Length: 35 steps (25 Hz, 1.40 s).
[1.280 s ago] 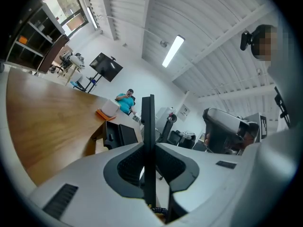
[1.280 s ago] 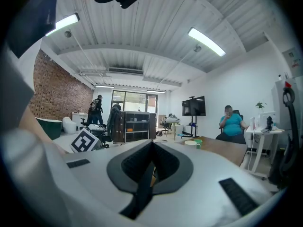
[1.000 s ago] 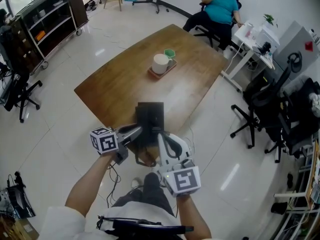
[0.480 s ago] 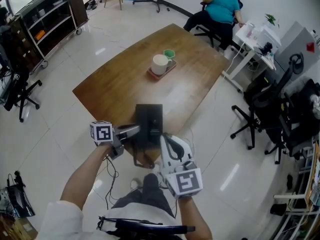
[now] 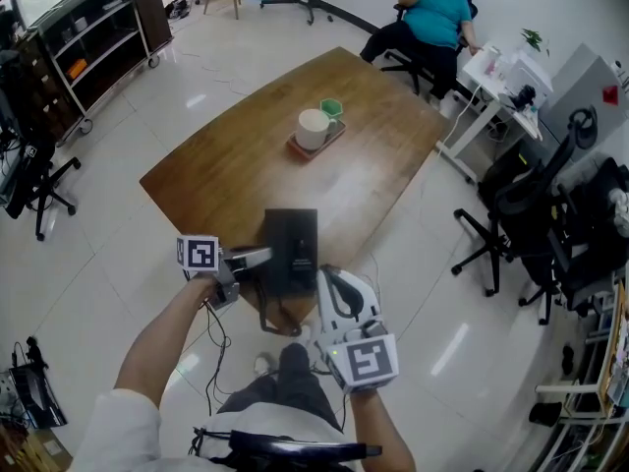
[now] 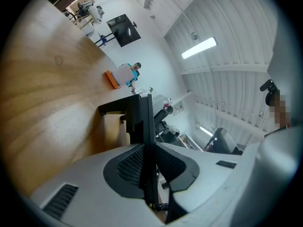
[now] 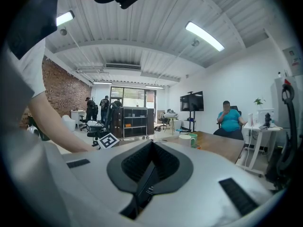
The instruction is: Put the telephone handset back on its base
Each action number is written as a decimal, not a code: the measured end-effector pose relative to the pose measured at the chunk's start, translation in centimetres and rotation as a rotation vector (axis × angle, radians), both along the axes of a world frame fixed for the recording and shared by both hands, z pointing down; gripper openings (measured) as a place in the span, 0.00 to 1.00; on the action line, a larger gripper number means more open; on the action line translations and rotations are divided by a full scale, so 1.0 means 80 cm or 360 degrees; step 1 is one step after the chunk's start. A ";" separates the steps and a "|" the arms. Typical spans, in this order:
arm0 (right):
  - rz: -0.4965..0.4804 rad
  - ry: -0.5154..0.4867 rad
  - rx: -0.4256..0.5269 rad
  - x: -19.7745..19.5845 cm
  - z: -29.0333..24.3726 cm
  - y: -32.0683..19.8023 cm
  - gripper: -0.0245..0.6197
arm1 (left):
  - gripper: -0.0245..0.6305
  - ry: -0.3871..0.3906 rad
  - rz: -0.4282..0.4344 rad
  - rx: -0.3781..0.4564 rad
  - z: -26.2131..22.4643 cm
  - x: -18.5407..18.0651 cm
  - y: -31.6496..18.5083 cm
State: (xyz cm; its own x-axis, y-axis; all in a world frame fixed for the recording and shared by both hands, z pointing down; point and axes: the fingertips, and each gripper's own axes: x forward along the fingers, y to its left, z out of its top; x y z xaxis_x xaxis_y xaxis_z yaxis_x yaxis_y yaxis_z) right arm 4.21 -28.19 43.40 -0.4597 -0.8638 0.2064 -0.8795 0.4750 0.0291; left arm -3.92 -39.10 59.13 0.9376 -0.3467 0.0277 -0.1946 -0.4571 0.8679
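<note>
Lower and rolled flatter than a second ago, the left gripper [image 5: 257, 257] now turns the top face of its marker cube [image 5: 200, 254] squarely up at the head camera. Its tip also sits closer against the left side of the black rectangular telephone base [image 5: 295, 244]. Its jaws pinch the slim black telephone handset [image 6: 142, 115], which the left gripper view shows edge-on, clamped between the ribbed pads and reaching out past the tips. From above, the handset merges with the dark base, so whether the two touch cannot be told.

A black coiled cord [image 5: 267, 315] loops from the base past the near edge of the brown wooden table [image 5: 226, 155]. The right gripper [image 7: 150, 148] hangs just beside the base's near right corner. Its jaws are drawn together, with only a dark sliver in the slit between the pads, and what that sliver is cannot be made out.

Farther up the table, well apart from the telephone, a white ceramic mug [image 5: 314, 126] and a small green cup [image 5: 334, 106] stand on a brown tray [image 5: 316, 147]. A person in a teal shirt [image 5: 432, 18] sits beyond the table's far end.
</note>
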 end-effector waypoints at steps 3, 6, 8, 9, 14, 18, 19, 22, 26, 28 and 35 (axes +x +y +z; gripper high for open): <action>-0.0005 0.0000 -0.0005 0.002 0.001 0.001 0.04 | 0.13 0.0010 0.0007 -0.0035 0.003 0.004 0.000; -0.0016 0.0017 -0.0008 -0.001 0.004 0.000 0.04 | 0.13 0.0033 0.0001 -0.0065 0.007 0.002 -0.003; -0.0022 0.0019 -0.0014 -0.004 0.005 0.001 0.04 | 0.13 0.0059 0.0004 -0.0089 0.008 0.000 -0.004; -0.0024 0.0018 -0.0017 -0.005 0.005 0.001 0.04 | 0.13 0.0061 0.0013 -0.0084 0.007 0.000 -0.005; -0.0030 0.0016 -0.0027 -0.006 0.006 0.002 0.04 | 0.13 0.0041 0.0012 -0.0111 0.010 0.000 -0.006; -0.0035 0.0014 -0.0022 -0.010 0.005 0.002 0.04 | 0.15 0.0014 -0.0017 -0.0099 0.010 -0.002 -0.009; -0.0037 0.0014 -0.0022 -0.010 0.006 0.003 0.04 | 0.17 0.0031 -0.0028 -0.0087 0.008 -0.002 -0.009; -0.0039 0.0007 -0.0026 -0.011 0.006 0.005 0.04 | 0.22 -0.0003 -0.0059 -0.0038 0.004 -0.001 -0.010; -0.0042 -0.0006 -0.0023 -0.013 0.004 0.007 0.04 | 0.25 -0.0023 -0.0090 -0.0021 0.002 -0.004 -0.011; -0.0041 -0.0010 -0.0018 -0.016 0.004 0.009 0.04 | 0.30 -0.0021 -0.0127 0.0000 -0.001 -0.008 -0.012; -0.0025 -0.0015 -0.0017 -0.017 0.003 0.011 0.04 | 0.30 -0.0066 -0.0296 0.0162 -0.013 -0.030 -0.003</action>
